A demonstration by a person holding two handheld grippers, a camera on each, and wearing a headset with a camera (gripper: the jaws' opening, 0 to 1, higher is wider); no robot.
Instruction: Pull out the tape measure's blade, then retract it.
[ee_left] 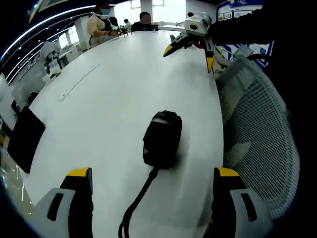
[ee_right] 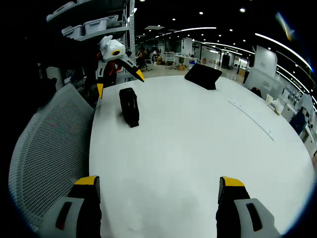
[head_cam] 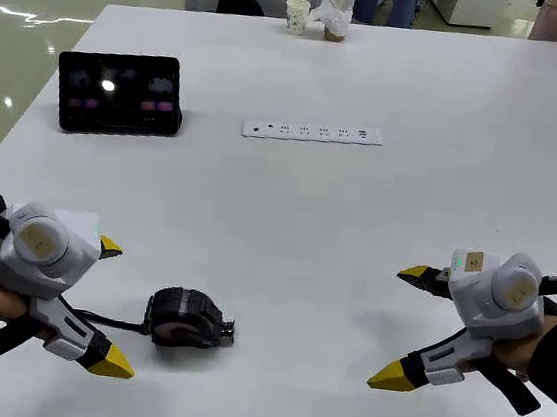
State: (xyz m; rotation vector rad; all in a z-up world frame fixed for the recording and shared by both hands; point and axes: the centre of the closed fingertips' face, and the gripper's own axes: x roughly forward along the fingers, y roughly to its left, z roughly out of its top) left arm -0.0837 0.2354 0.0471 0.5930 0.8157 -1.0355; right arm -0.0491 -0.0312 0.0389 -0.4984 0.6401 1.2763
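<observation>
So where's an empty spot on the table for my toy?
The wide middle is bare, between the power strip, the tape measure and the right gripper. Crowded: beside the left gripper, and by the far cups.

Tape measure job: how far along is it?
Nothing looks done yet. The tape measure lies on the white table with no blade drawn out. In hand: the left gripper, open, is lined up just behind it, not touching; the right gripper, open, hovers apart. Still to do: grip it, pull the blade out, retract it.
</observation>
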